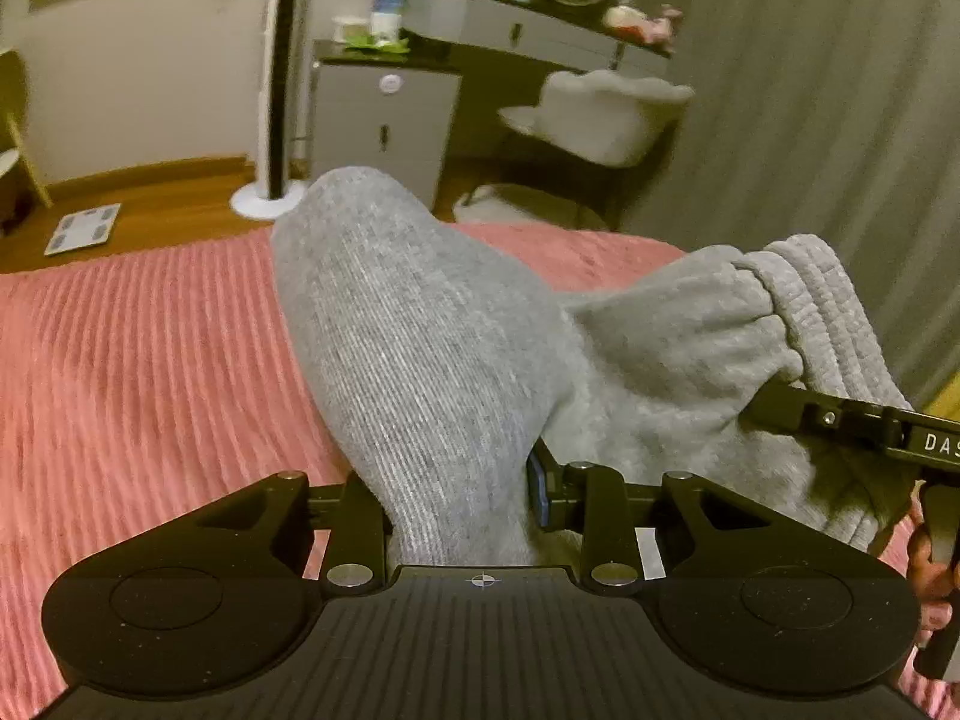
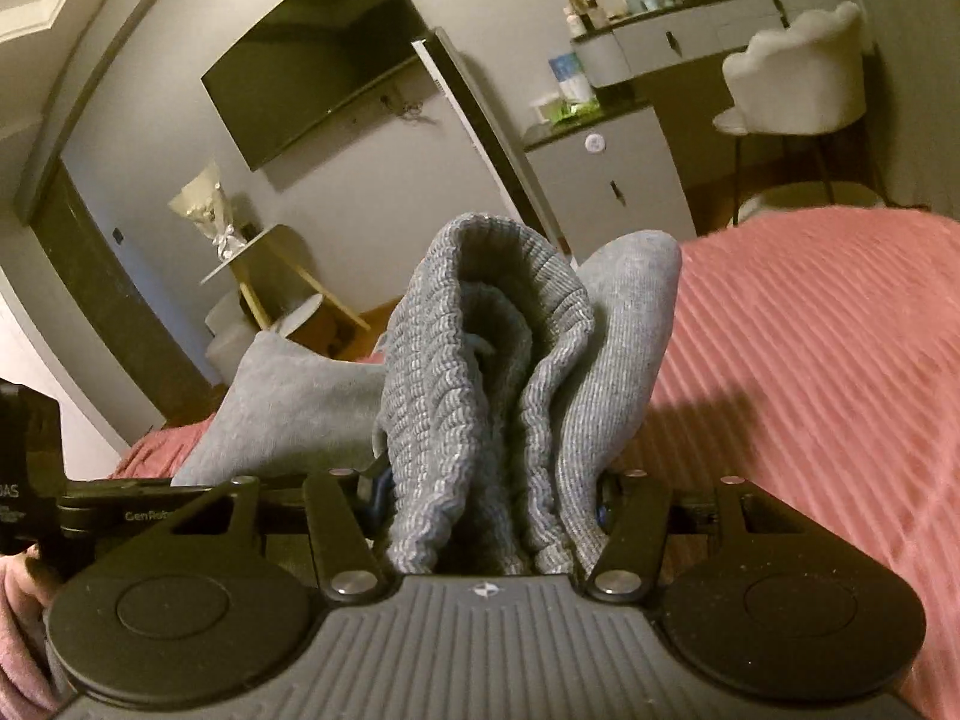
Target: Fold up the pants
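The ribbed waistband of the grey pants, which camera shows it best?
The right wrist view: the ribbed waistband stands bunched between the right gripper fingers, filling the centre. The left wrist view shows it only at the right edge, beside the left gripper clamped on plain fabric.

Grey pants (image 1: 432, 360) on pink bed (image 1: 150, 360)

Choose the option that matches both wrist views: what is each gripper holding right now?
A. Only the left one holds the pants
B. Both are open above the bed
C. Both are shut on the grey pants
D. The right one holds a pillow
C: grey pants fabric is pinched between the jaws of the left gripper, and the ribbed waistband bunches between those of the right gripper.
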### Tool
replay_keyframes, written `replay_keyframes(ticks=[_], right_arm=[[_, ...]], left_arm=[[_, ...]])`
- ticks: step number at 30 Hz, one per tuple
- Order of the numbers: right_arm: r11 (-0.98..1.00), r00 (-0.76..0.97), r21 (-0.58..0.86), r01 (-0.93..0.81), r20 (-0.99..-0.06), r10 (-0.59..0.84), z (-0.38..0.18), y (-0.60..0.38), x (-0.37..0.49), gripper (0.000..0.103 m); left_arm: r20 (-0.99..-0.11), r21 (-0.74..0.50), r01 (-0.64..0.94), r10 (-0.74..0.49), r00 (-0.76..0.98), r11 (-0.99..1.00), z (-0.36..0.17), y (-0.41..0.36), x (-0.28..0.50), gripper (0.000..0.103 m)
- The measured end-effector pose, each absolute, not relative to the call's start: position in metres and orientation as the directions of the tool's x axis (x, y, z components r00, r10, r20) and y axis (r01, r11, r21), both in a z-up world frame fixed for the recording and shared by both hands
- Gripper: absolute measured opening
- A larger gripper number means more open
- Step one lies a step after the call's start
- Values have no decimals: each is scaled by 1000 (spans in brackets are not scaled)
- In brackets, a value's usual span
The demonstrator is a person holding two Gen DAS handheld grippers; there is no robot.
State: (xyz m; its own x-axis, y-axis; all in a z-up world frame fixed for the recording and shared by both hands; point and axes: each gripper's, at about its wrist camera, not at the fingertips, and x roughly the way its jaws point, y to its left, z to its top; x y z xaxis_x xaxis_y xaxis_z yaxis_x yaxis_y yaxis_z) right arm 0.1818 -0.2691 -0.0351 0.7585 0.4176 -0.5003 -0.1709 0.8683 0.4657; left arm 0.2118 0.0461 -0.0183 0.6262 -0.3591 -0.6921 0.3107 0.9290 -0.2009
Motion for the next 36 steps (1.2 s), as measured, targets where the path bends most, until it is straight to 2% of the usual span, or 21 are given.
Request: replay_keyframes(ticks=[4,6,7,8,9,10,11,12,13,14,16,18,20,22,25,28,32,36], right_arm=[[880,755,463,-109,-537,376,-50,-265,215,56],[889,752,451,-80,-558,351,-61,-263,228,57],[893,747,446,-62,-573,338,-68,-262,233,61],[900,735,434,-35,-600,317,-76,-262,239,69],[910,721,414,15,-635,277,-83,-266,242,72],[915,714,399,59,-657,240,-87,-274,242,75],[915,710,392,92,-671,216,-90,-283,242,83],[918,722,375,126,-670,174,-89,-296,236,87],[929,749,341,145,-651,122,-84,-304,226,91],[939,770,302,165,-634,69,-79,-309,216,96],[952,808,241,187,-589,-10,-65,-317,192,98],[954,819,261,146,-572,31,-60,-314,179,99],[959,814,263,104,-577,70,-58,-296,172,100],[971,804,237,36,-583,112,-62,-268,169,100],[995,766,100,-22,-638,81,-80,-228,167,100],[997,714,-72,-32,-700,-27,-100,-206,165,100],[998,718,16,65,-695,-36,-87,-217,149,100],[993,705,-13,116,-704,-92,-67,-213,132,100]], left_arm=[[-707,-130,322,-315,633,938,-34,28,242,33],[-710,-112,313,-297,638,943,-48,24,251,37],[-718,-97,302,-277,638,948,-54,24,254,43],[-731,-72,290,-248,635,954,-63,24,257,49],[-750,-27,277,-203,630,960,-71,24,259,53],[-761,4,274,-174,625,962,-77,26,261,62],[-760,9,286,-179,625,958,-79,30,259,66],[-753,-1,295,-195,628,955,-79,39,253,70],[-743,-6,282,-193,641,959,-76,48,248,80],[-726,0,260,-179,664,966,-71,57,241,83],[-695,15,221,-149,704,975,-62,71,225,83],[-678,-52,215,-192,709,975,-56,73,210,85],[-682,-112,222,-238,691,968,-58,64,197,93],[-703,-105,210,-221,676,972,-66,51,188,93],[-774,-39,185,-147,616,982,-89,32,176,94],[-754,-26,210,-158,638,977,-89,34,159,94],[-751,-40,197,-159,640,980,-80,52,148,97],[-792,-67,144,-140,594,987,-76,61,136,96]])
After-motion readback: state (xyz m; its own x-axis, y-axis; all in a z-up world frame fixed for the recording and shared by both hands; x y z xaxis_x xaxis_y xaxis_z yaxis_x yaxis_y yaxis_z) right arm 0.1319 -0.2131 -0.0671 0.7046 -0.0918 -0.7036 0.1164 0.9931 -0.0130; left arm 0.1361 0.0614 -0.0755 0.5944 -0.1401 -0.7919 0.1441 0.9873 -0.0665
